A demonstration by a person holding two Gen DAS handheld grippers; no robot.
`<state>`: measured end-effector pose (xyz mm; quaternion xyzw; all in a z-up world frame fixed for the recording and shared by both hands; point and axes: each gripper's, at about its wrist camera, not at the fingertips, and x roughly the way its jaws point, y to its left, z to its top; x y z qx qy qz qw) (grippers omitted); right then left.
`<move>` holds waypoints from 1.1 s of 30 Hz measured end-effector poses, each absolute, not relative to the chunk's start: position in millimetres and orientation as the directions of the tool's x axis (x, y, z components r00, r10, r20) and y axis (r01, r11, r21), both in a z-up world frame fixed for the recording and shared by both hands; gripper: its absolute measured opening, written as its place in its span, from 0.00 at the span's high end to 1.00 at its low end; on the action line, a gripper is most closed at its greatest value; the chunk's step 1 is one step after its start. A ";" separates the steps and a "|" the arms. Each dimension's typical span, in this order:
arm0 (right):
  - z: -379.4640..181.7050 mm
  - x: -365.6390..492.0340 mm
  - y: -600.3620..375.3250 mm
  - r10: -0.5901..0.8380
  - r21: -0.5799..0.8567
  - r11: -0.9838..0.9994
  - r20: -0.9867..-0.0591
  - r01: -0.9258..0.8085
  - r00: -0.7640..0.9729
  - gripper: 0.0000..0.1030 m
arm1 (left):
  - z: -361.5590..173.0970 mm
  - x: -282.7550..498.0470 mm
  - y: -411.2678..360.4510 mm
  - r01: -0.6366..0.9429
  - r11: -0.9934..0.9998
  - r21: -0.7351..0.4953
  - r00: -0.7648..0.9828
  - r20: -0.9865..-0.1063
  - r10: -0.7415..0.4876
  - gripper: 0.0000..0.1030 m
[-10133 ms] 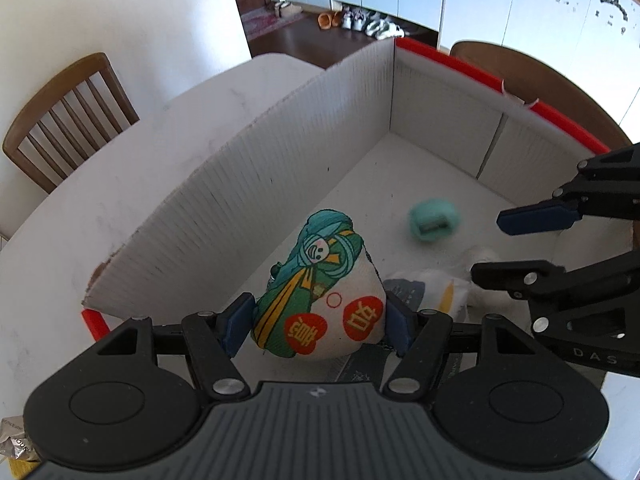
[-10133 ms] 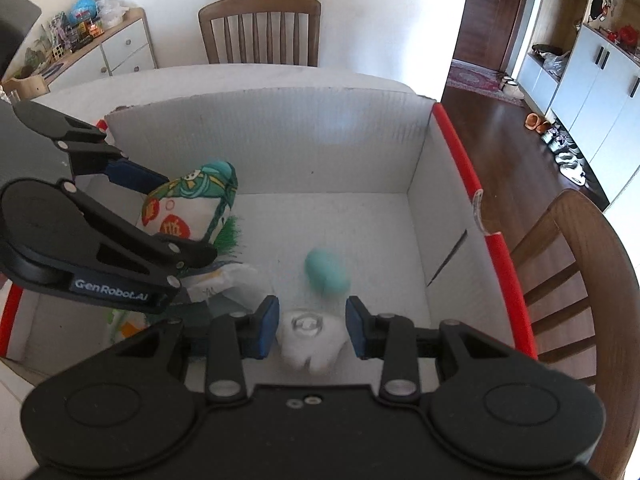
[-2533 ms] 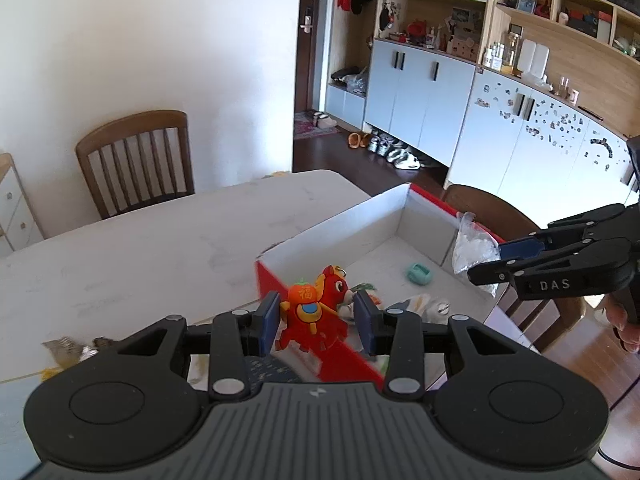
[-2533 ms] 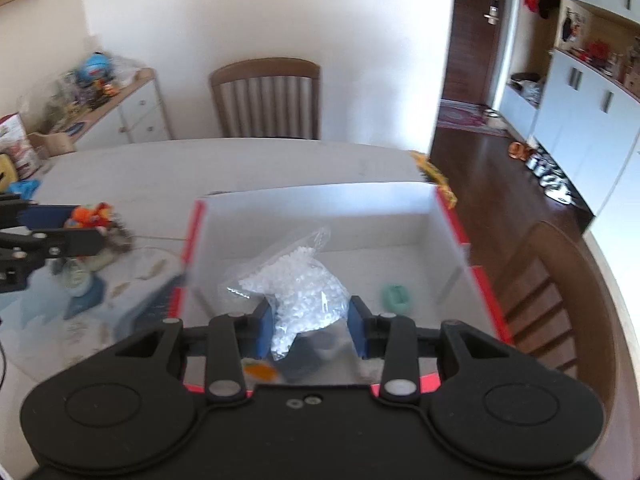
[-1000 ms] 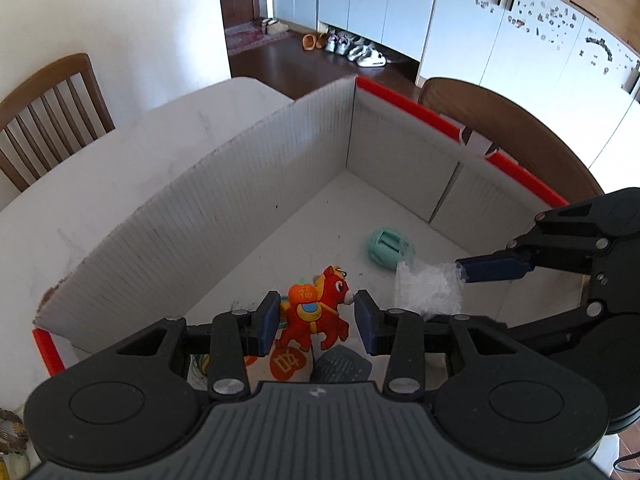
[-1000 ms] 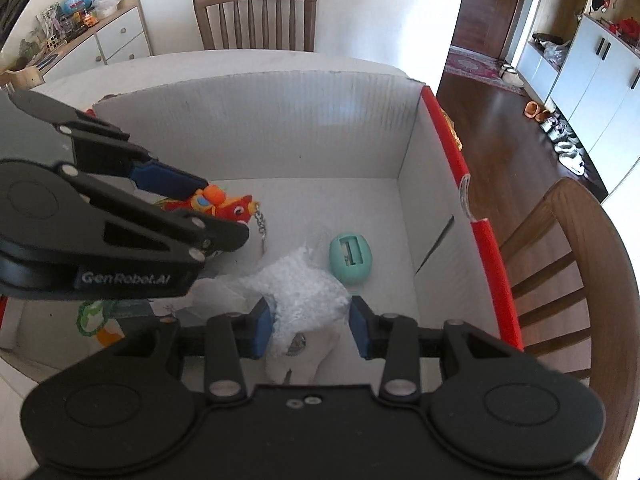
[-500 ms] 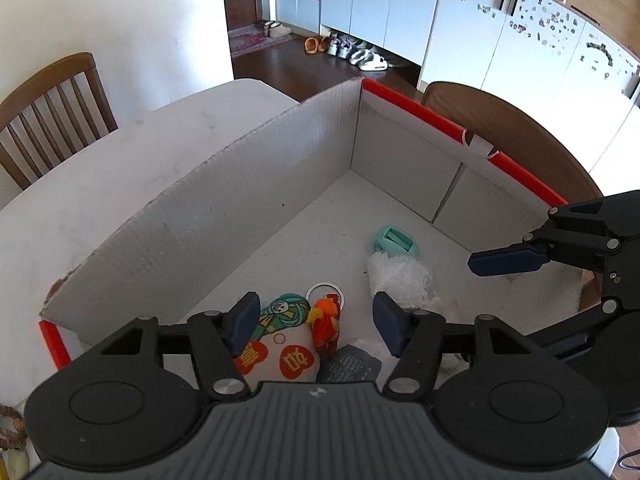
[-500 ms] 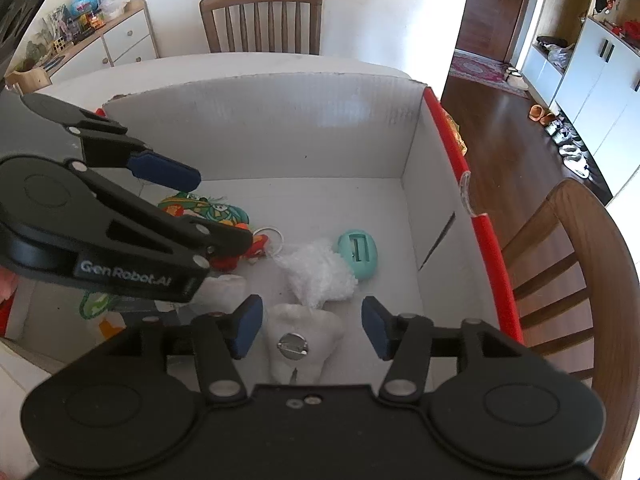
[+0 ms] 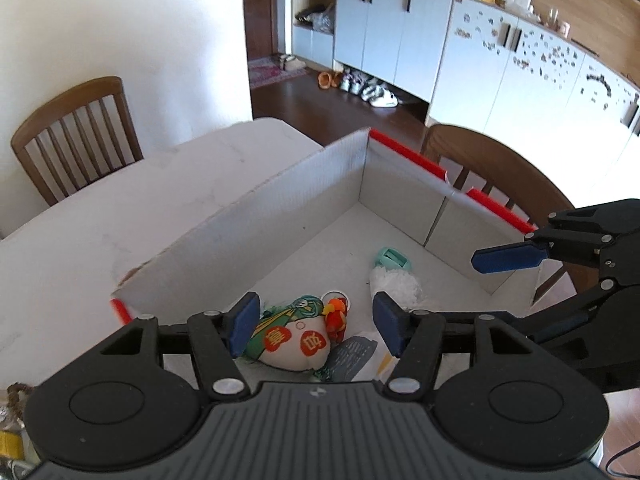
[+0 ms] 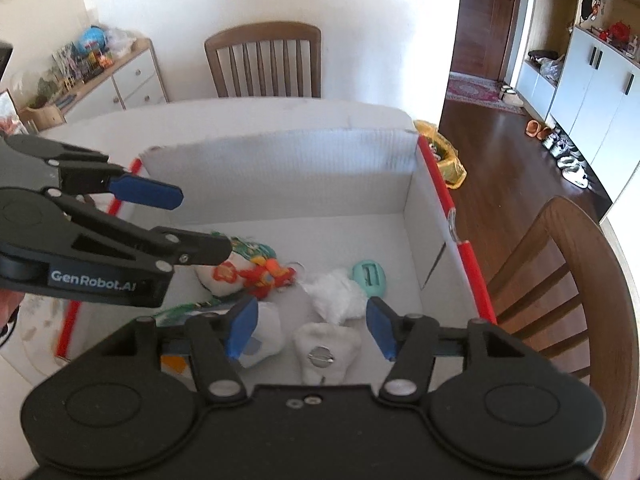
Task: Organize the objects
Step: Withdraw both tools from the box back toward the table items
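I see the cardboard box [image 9: 304, 216], open-topped, white inside with red rims, sitting on the table. On its floor: a mint-green oval item [image 10: 370, 276] toward the far right corner; a clear bag of white bits [image 10: 336, 294] just beside it; a red-orange toy figure [image 10: 268, 274] lying against a white pouch with green print [image 9: 290, 340]. Nearest me lies a white tooth-shaped piece [image 10: 324, 350], possibly plush.

The left gripper's [image 10: 192, 224] body hides part of the cardboard box [image 10: 280, 160] floor, and the right gripper's [image 10: 306, 326] housing covers the white tooth-shaped toy's [image 10: 326, 340] lower end.
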<state>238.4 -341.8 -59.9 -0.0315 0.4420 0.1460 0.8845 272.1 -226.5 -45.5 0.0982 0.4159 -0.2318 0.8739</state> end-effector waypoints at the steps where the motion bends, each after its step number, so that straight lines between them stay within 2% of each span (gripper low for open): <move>1: -56.9 236.2 -341.4 0.236 0.078 0.955 -0.786 -0.286 0.571 0.41 | -42.1 268.2 -222.6 0.481 0.876 -0.023 0.554 -0.767 -0.325 0.40; 12: -30.9 212.5 -327.0 0.285 0.125 0.948 -0.742 -0.293 0.607 0.32 | -15.6 232.5 -175.5 0.406 0.913 -0.037 0.614 -0.729 -0.302 0.40; 19: -22.2 197.1 -297.5 0.305 0.131 0.942 -0.723 -0.310 0.620 0.26 | -8.3 214.7 -138.3 0.367 0.928 -0.059 0.642 -0.706 -0.299 0.34; 26: -14.1 183.9 -264.6 0.337 0.157 0.932 -0.703 -0.326 0.626 0.20 | -4.2 199.7 -99.3 0.344 0.937 -0.053 0.669 -0.686 -0.285 0.21; 33: -12.6 176.9 -228.8 0.366 0.187 0.924 -0.690 -0.335 0.624 0.13 | -2.4 187.2 -58.2 0.318 0.947 -0.056 0.689 -0.672 -0.271 0.18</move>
